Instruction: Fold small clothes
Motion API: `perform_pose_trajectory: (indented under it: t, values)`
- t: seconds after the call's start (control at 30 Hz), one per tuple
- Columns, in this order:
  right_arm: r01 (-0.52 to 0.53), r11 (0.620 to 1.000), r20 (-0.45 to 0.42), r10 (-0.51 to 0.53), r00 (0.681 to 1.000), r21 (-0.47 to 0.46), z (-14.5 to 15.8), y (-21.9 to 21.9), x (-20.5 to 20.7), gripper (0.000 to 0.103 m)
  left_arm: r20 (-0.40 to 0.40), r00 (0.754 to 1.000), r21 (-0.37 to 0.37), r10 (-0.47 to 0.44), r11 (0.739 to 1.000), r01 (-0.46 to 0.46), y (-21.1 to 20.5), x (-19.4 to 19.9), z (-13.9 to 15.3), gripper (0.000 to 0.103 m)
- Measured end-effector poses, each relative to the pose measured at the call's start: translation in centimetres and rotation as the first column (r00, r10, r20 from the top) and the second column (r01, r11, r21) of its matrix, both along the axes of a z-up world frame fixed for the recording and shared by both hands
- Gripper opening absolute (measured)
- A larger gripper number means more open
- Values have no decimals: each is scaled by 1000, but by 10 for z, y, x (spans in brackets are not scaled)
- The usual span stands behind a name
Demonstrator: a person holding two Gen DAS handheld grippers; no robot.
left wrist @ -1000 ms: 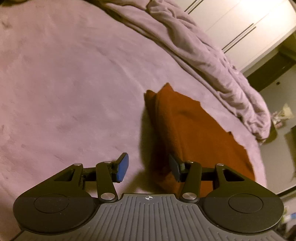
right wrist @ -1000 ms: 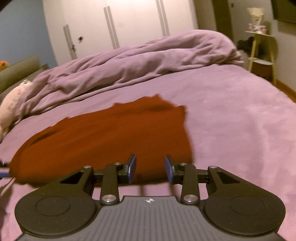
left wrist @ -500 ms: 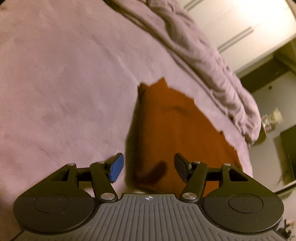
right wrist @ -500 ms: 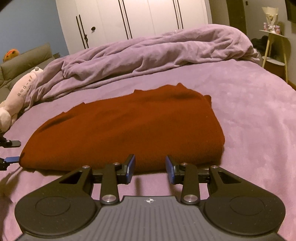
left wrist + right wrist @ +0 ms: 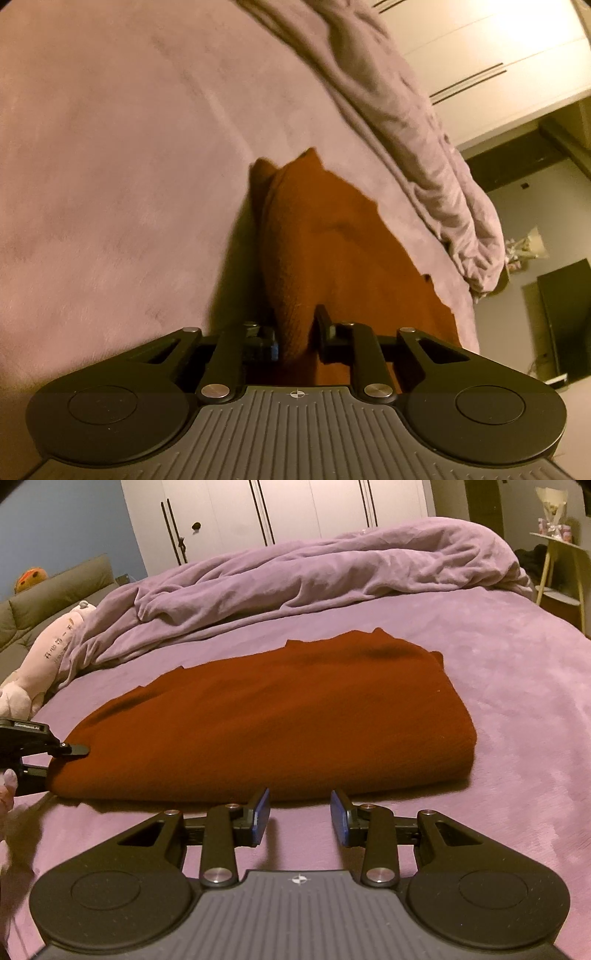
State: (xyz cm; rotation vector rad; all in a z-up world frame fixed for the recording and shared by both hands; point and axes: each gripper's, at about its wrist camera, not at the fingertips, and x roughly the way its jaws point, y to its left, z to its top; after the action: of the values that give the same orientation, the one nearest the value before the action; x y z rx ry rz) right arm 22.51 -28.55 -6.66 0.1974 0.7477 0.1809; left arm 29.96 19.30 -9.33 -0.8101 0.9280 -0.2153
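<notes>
A rust-red folded garment (image 5: 280, 720) lies on the purple bed cover (image 5: 517, 701). In the left wrist view the garment (image 5: 332, 258) runs away from me and my left gripper (image 5: 295, 332) is shut on its near folded edge. In the right wrist view the left gripper (image 5: 70, 751) shows at the garment's left end. My right gripper (image 5: 299, 812) is open and empty, just short of the garment's near long edge, low over the cover.
A rumpled purple duvet (image 5: 314, 579) is heaped along the far side of the bed. A pink plush toy (image 5: 44, 653) lies at the left. White wardrobe doors (image 5: 280, 509) stand behind, and a small side table (image 5: 561, 565) at the right.
My left gripper moved forward onto the garment's end and closed on its edge. My right gripper stayed open and moved a little nearer the garment's long edge.
</notes>
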Motion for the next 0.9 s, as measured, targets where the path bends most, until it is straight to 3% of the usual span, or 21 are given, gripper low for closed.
perform_pose_trajectory:
  t: [0.13, 0.23, 0.3, 0.4, 0.5, 0.6, 0.7, 0.77, 0.8, 0.9]
  values:
    - [-47, 998, 41, 49, 998, -47, 7, 17, 5, 33, 78, 996, 100, -38, 994, 30, -16, -2, 34, 18]
    - [-90, 993, 83, 96, 992, -79, 13, 42, 14, 21, 138, 987, 163, -88, 985, 65, -36, -2, 64, 17]
    - [-111, 990, 108, 120, 987, -86, 14, 58, 20, 21, 170, 978, 212, -120, 974, 82, -50, -3, 80, 14]
    - [-140, 987, 108, 149, 983, -84, 10, 77, 27, 20, 206, 963, 222, -172, 967, 125, -64, -4, 96, 12]
    - [-177, 977, 28, 182, 983, -123, -8, 88, 38, 20, 229, 945, 259, -232, 951, 171, -83, -5, 103, 12]
    - [-178, 976, 43, 185, 982, -122, -4, 82, 36, 18, 193, 940, 286, -280, 933, 219, -102, 0, 93, 12]
    - [-135, 980, 68, 147, 987, -147, 4, 68, 27, 18, 142, 957, 287, -254, 936, 206, -98, -2, 79, 14]
    - [-107, 977, 85, 124, 989, -182, 6, 56, 22, 19, 126, 976, 263, -176, 955, 138, -83, -9, 71, 25]
    - [-96, 976, 88, 115, 989, -197, 6, 51, 19, 19, 121, 984, 257, -132, 961, 97, -72, -14, 67, 36]
    - [-75, 976, 75, 92, 993, -203, 2, 37, 17, 20, 76, 996, 295, -44, 955, 20, -45, -21, 55, 40]
